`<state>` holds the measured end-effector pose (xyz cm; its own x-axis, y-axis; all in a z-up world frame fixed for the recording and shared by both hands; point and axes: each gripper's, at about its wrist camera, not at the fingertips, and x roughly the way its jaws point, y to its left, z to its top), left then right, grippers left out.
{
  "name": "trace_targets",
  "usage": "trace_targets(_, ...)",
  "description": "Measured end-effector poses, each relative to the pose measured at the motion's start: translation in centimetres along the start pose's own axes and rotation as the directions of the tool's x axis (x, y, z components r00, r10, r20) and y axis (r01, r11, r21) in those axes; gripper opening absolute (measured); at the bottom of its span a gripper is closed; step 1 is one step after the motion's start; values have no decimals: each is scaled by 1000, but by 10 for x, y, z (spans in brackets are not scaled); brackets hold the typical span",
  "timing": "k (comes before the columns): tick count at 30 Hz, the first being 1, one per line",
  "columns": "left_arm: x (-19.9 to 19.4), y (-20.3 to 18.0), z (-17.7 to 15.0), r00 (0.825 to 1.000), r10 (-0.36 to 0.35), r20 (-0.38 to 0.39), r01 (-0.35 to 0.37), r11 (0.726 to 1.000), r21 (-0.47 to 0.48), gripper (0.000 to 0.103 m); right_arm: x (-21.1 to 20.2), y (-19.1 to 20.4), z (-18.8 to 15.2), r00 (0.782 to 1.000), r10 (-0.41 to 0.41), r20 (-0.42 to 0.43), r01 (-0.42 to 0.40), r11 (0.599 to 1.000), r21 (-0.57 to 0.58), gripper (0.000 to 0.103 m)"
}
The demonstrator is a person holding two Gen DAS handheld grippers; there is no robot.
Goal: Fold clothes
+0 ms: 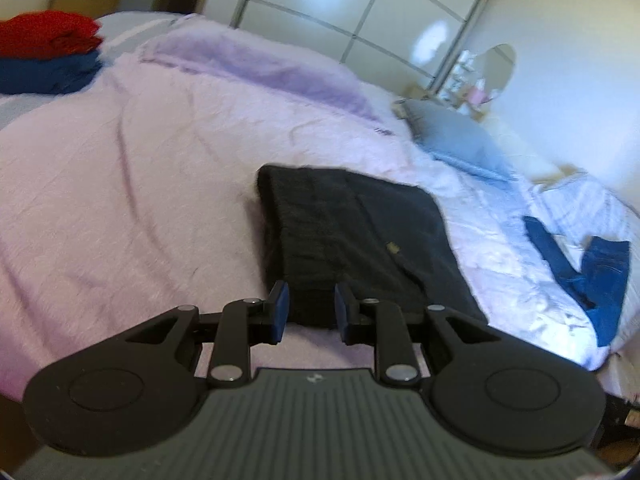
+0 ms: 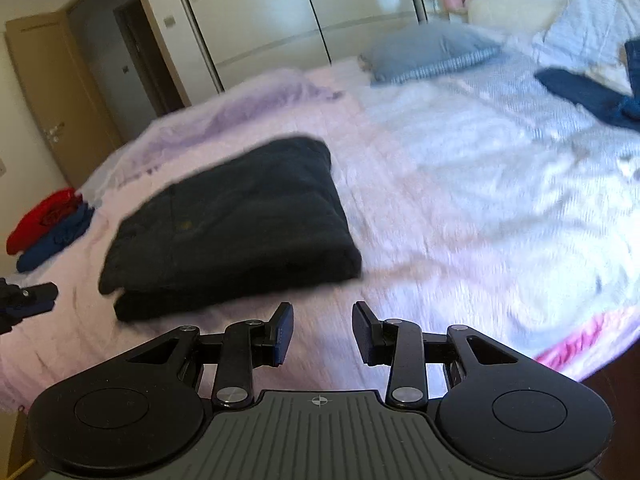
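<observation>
A black folded garment (image 1: 360, 240) lies on the pink bedspread (image 1: 140, 184); it also shows in the right wrist view (image 2: 240, 224). My left gripper (image 1: 310, 308) is open and empty, its fingers just above the garment's near edge. My right gripper (image 2: 322, 334) is open and empty, just in front of the garment's near right corner, over the bedspread (image 2: 440, 220). The tip of the left gripper (image 2: 28, 300) shows at the left edge of the right wrist view.
A stack of folded red and blue clothes (image 1: 44, 52) sits at the bed's far left corner, also in the right wrist view (image 2: 48, 228). Unfolded blue jeans (image 1: 592, 276) lie on the right. A grey pillow (image 1: 456, 140) is at the head. Wardrobe doors (image 2: 280, 16) stand behind.
</observation>
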<state>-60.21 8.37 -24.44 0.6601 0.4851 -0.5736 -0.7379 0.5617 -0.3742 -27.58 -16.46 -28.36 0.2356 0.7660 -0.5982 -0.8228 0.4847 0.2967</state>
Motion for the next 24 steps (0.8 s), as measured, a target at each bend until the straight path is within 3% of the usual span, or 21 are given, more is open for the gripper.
trace_targets(3,30,3,12,999,-38,6,38,998,53,19,6,9,13,998,16,62,-15,1000,-16,36)
trace_targets(7,89,16,26,998,-59,-19,61,991,121,17,54,21,19,992,19,124,-13,999,-48,36)
trace_targets(11,124,29,48,984,-82,-156,100,989,108,15,104,28,4,998,-10,61,16,995,-97,36)
trace_targets(14,136,30,77,951,-60,-303,83,995,64,6,106,32,17,999,-18,-28,15,992,-124,36)
trace_targets(17,147,27,108,897,-38,-440,61,997,38,4,111,17,52,985,5,-175,1,999,38,36)
trace_targets(18,147,13,124,886,-17,-464,60,995,80,7,112,12,64,976,11,-216,12,995,101,36)
trace_targets(21,153,-25,165,870,12,-492,91,979,184,7,108,-4,90,951,11,-309,79,958,276,36)
trace_targets(24,177,-61,194,858,-11,-513,159,956,245,13,91,-21,100,944,-21,-328,171,884,436,37)
